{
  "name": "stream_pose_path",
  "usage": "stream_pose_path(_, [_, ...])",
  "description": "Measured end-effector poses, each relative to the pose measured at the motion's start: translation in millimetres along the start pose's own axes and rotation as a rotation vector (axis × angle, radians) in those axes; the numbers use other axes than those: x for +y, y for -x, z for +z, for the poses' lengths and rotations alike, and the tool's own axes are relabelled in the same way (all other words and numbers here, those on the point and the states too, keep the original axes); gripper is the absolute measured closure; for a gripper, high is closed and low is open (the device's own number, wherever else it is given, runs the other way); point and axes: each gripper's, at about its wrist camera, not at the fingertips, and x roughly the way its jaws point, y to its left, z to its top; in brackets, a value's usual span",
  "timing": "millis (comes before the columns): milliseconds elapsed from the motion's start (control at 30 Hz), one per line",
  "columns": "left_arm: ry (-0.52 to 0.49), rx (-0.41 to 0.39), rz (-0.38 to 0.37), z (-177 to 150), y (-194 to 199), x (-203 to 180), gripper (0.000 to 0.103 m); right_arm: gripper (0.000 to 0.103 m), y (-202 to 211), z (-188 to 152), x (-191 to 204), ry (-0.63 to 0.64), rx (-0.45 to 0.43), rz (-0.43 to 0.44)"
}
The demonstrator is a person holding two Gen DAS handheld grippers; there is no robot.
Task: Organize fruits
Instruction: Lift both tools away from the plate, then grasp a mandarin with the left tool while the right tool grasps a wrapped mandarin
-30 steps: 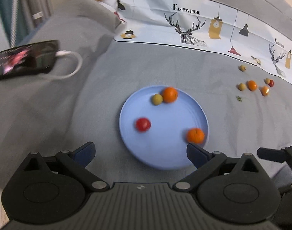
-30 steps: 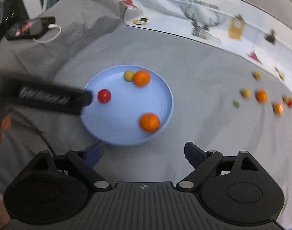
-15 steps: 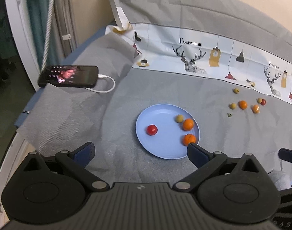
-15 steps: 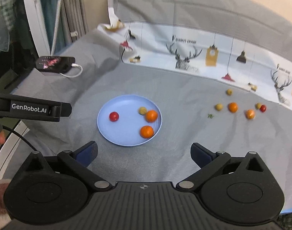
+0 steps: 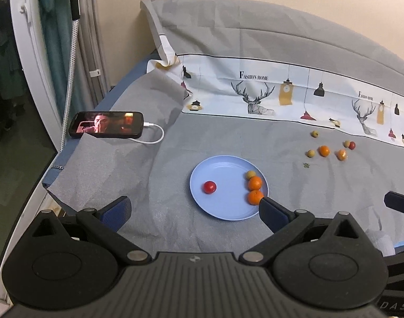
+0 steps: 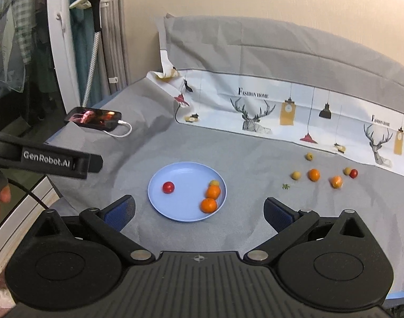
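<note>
A blue plate [image 5: 223, 164] [image 6: 186, 172] lies on the grey bedspread. On it are a red tomato [image 5: 209, 187] [image 6: 168, 187], two oranges [image 5: 255, 183] [image 6: 209, 205] and a small yellow-green fruit [image 5: 250, 174]. Several small loose fruits [image 5: 324, 150] [image 6: 314, 175] lie on the spread to the plate's right. My left gripper [image 5: 194, 210] is open and empty, held back from the plate. My right gripper [image 6: 199, 212] is open and empty, also back from the plate.
A phone [image 5: 106, 128] [image 6: 93, 118] on a white cable lies at the far left by the bed's edge. A printed pillowcase [image 5: 281, 92] runs along the back. The left gripper's side [image 6: 56, 161] shows at the left of the right wrist view.
Both grippers have pulled back and up from the plate, so it looks smaller and farther. The oranges and yellow-green fruit have rolled together on the plate's right side.
</note>
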Motion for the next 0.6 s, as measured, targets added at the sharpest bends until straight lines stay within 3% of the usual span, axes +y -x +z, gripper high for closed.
stream_pose_path(600, [-0.008,-0.019,-0.005,-1,8,3,0.001,0.001,11,-3,6,0.006,-0.034,0.013])
